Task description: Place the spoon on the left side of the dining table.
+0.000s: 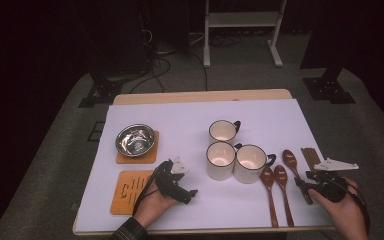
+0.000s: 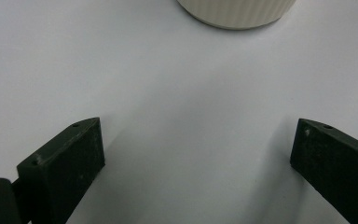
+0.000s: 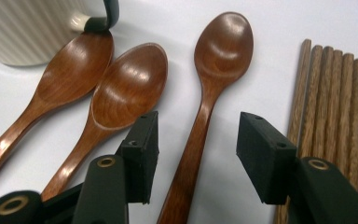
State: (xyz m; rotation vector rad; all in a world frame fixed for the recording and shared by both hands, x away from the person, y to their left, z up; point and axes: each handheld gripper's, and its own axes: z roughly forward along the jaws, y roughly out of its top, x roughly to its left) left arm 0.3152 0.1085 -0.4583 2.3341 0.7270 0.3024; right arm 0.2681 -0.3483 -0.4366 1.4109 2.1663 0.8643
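Plainly, the third wooden spoon was the thing in hand: it lay apart from its two fellows, rightmost of the three, its bowl pointing away from the person and its handle running back toward the table's near edge, slightly slanted. In the right gripper view that handle passed straight between the two black jaws of the right gripper, with clear white table showing on either side of it, so the pads stood about half open and pressed on nothing. The spoon's long axis ran nearly along the gripper's own line of sight, so a grip would likely need only a closing across the handle, no turn of the wrist.

Just right of the spoon lay a bundle of chopsticks, parallel to it and close to the right-hand jaw; the other two spoons lay left, near the other jaw, with a mug beyond them.

From above, the right gripper sat at the spoon's handle. The left gripper rested well apart, jaws wide and empty, facing another mug.
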